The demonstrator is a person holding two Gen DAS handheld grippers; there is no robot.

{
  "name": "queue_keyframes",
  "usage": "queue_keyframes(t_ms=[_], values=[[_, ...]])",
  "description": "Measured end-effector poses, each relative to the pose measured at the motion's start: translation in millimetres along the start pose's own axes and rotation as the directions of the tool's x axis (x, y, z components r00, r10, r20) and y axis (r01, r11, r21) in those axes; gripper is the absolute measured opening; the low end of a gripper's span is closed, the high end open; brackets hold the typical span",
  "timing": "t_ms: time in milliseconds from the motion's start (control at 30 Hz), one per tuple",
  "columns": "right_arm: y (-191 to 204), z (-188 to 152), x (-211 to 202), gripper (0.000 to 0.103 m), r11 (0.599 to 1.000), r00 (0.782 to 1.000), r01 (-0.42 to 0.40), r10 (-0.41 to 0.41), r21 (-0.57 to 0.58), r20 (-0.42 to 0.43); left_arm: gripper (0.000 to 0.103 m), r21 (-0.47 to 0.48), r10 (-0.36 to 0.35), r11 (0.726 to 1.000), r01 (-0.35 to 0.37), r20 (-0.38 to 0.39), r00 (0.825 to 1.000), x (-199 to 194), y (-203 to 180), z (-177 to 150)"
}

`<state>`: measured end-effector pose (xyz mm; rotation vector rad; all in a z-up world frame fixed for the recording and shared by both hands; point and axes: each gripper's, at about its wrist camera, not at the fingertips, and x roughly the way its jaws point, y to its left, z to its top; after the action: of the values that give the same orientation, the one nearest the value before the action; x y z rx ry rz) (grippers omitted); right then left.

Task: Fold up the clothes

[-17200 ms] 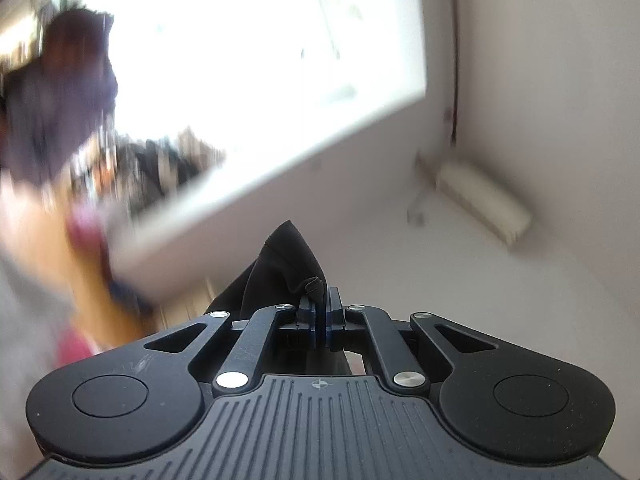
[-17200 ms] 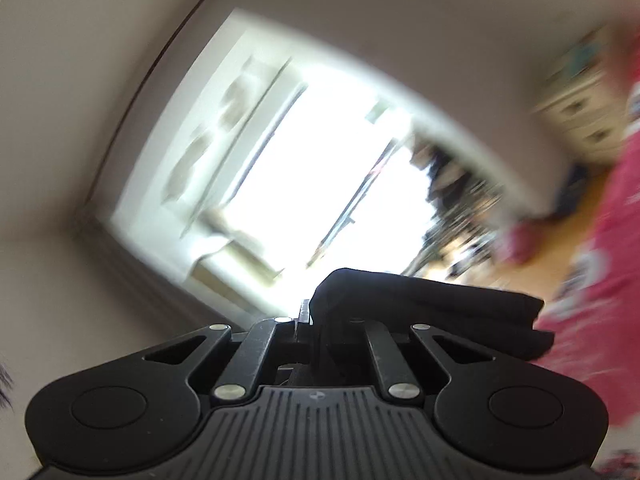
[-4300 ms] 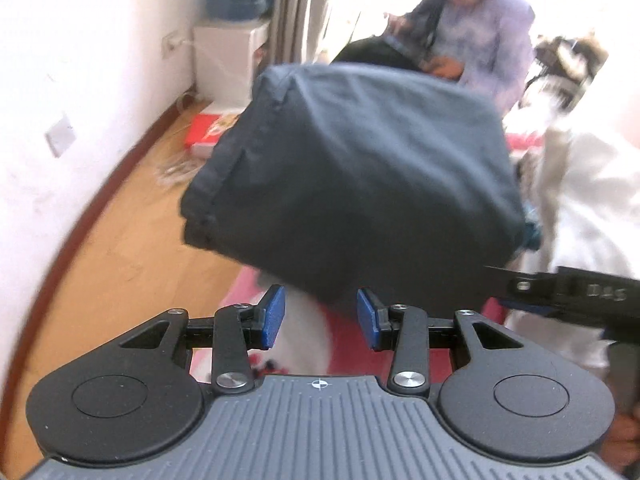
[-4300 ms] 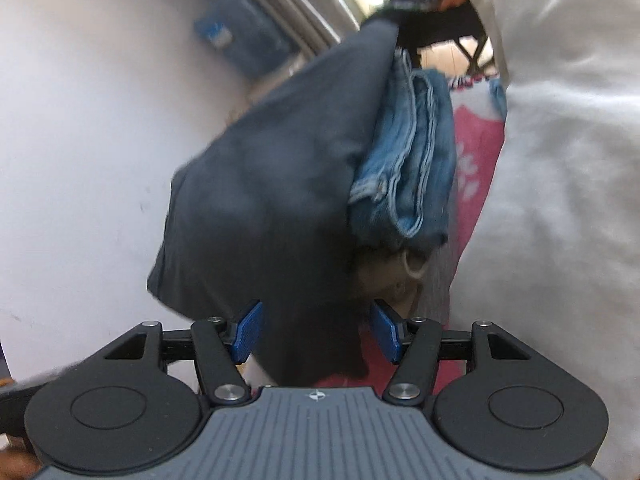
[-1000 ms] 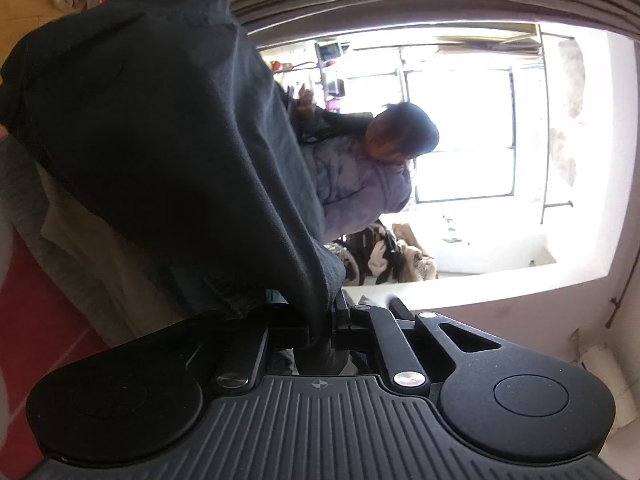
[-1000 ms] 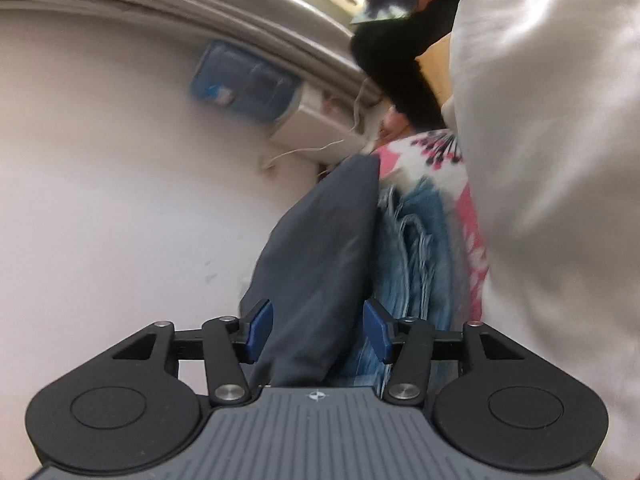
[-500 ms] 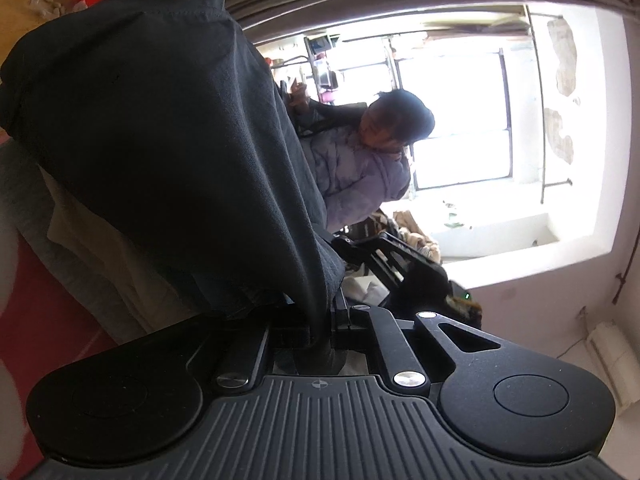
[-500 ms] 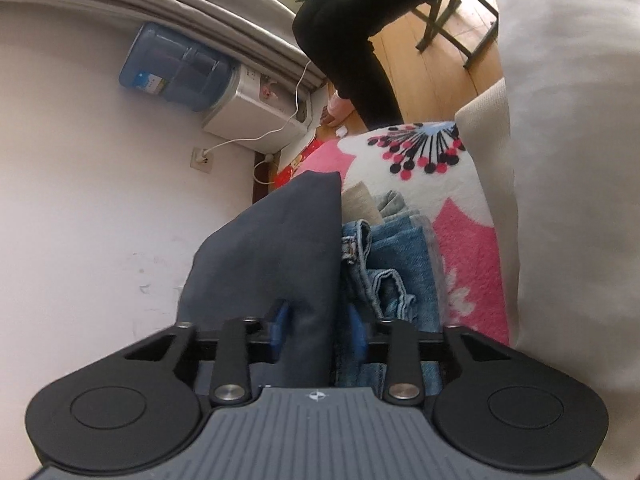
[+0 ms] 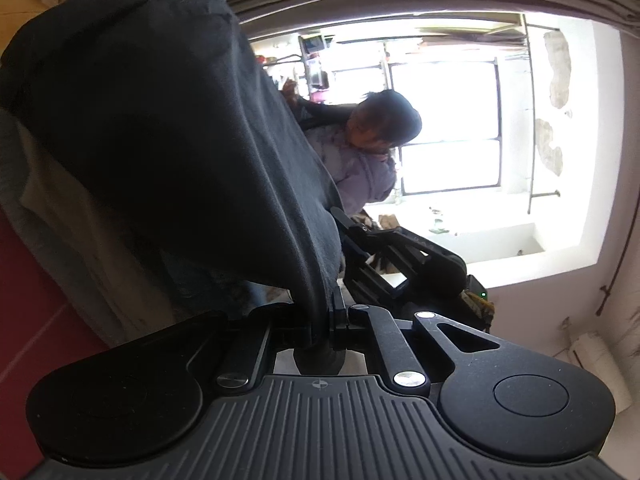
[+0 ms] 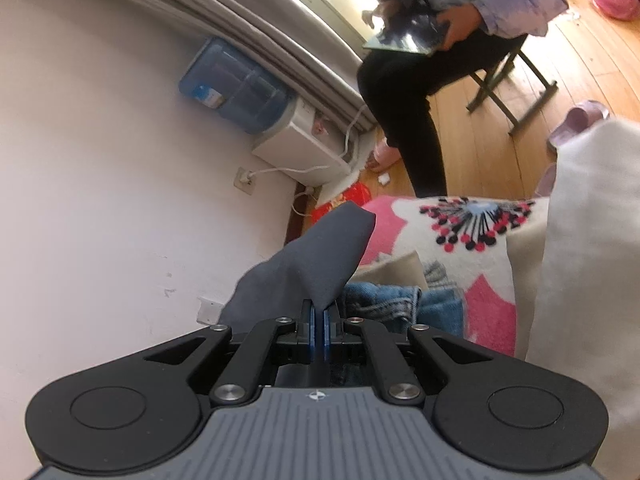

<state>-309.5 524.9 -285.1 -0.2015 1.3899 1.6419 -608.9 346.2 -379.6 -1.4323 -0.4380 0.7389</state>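
Tension matters here: we judge both corners should rise together so the dark garment (image 9: 160,128) hangs flat over the bed (image 10: 486,320). Our left gripper (image 9: 326,314) pinches a fold of it between pressed fingers. Our right gripper (image 10: 319,330) has just closed on its corner, cloth poking out beyond the fingertips, near the jeans (image 10: 400,306).

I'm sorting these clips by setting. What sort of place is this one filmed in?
Most likely a lived-in home room. A flowered pink blanket carries folded jeans, a water dispenser stands on the wooden floor by the curtain, and a seated person looks on.
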Motion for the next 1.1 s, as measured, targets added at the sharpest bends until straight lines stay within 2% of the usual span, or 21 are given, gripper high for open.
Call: queue_keyframes(t_ms=[133,233,433,500,600,767,867,933,1033,1100], values=[[1,7,-2,0.005,1.0,1.0,0.002,-0.002,-0.012,0.016,0.004,0.01,0.002,1.0,-0.002,-0.017,1.0,9,-2,-3],[-8,5,2,0.005,0.999,0.999,0.036,-0.035,-0.016,0.006,0.005,0.029,0.041,0.999,-0.04,-0.037,0.998,20,2,-6],[-9,1,-2,0.005,0.998,0.999,0.033,-0.032,-0.046,0.028,0.004,0.141,0.073,0.988,-0.068,-0.025,0.997,19,-17,-5],[-10,2,0,0.005,0.998,0.998,0.045,-0.043,-0.053,0.034,0.004,0.148,0.097,0.985,-0.089,-0.044,0.994,24,-11,-5],[-19,2,6,0.005,0.997,0.998,0.067,-0.067,-0.023,0.015,0.004,0.111,0.155,0.983,-0.146,-0.078,0.985,34,5,-7],[-7,4,-8,0.004,0.993,0.996,0.068,-0.063,-0.098,0.062,0.004,0.129,0.14,0.983,-0.13,-0.072,0.987,41,2,-6],[-23,2,5,0.003,0.99,0.992,0.126,-0.125,-0.069,0.03,0.004,0.112,0.155,0.983,-0.145,-0.088,0.984,49,9,-6],[-30,-1,4,0.003,0.992,0.992,0.122,-0.121,-0.045,0.02,0.004,0.078,0.17,0.984,-0.162,-0.107,0.98,53,18,-9],[-22,-3,-3,0.003,0.988,0.993,0.112,-0.106,-0.105,0.06,0.004,0.176,0.139,0.977,-0.124,-0.073,0.988,47,-2,-7],[-27,-2,11,0.003,0.987,0.991,0.129,-0.127,-0.096,0.034,0.004,0.184,0.189,0.968,-0.171,-0.083,0.978,55,10,-6]])
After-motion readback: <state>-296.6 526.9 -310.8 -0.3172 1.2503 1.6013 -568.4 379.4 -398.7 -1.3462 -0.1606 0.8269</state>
